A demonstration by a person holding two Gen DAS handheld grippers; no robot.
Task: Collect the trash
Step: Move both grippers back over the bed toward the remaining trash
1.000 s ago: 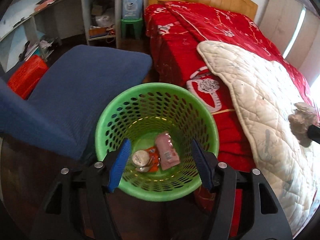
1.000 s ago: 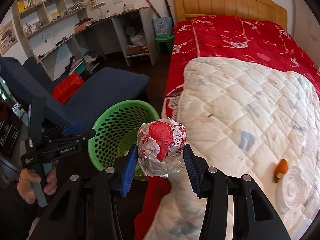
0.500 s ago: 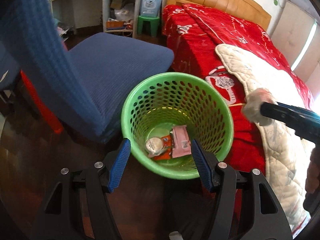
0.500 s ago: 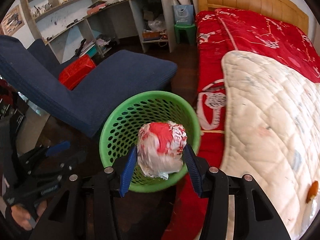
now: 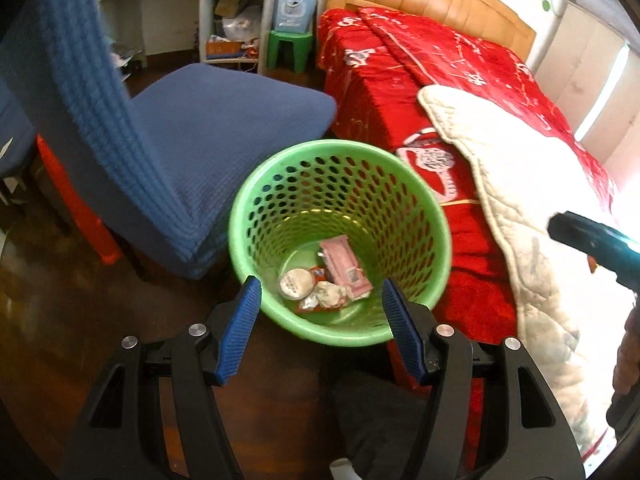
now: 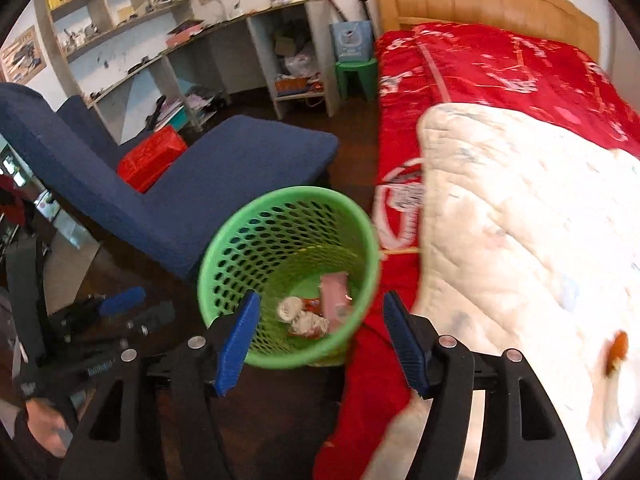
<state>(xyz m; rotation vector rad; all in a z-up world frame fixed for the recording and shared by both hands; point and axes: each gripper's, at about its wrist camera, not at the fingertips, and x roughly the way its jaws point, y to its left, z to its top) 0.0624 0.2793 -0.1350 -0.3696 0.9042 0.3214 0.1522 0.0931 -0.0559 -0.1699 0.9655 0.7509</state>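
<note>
from your left wrist camera, your left gripper (image 5: 320,326) hangs with its blue pads spread wide and nothing between them, framing the near rim of the green basket (image 5: 438,236). the basket stands on the dark floor (image 5: 52,312), between the blue chair (image 5: 224,120) and the side of the bed (image 5: 436,72) with its red cover. at the basket's bottom lie a pink packet (image 5: 343,260), a round white lid (image 5: 296,282), an orange wrapper (image 5: 318,272) and a crumpled white-and-red wad (image 5: 330,294), the wad touching the near end of the pink packet. a cream quilt (image 5: 520,184) lies over the bed's near corner and edge. at the right edge of this view the tip of your right gripper (image 5: 592,240) shows over the quilt, well apart from the basket, with part of your hand (image 5: 626,356) below it; its jaws cannot be read here.

from your right wrist camera, your right gripper (image 6: 320,334) has just been opening: its pads stand apart and nothing is between them. it hangs above the basket (image 6: 216,248), whose near rim sits between the pads. the crumpled wad (image 6: 308,322) lies at the basket's bottom, beside the round lid (image 6: 289,307) and the pink packet (image 6: 335,294). on the quilt (image 6: 520,220), near the bed's right edge, a small orange object (image 6: 616,350) shows, blurred. at the lower left your left gripper (image 6: 120,312) is seen from the side, blurred, with your left hand (image 6: 46,428) on its handle. shelves (image 6: 120,8) and a desk stand beyond the chair (image 6: 240,160).
</note>
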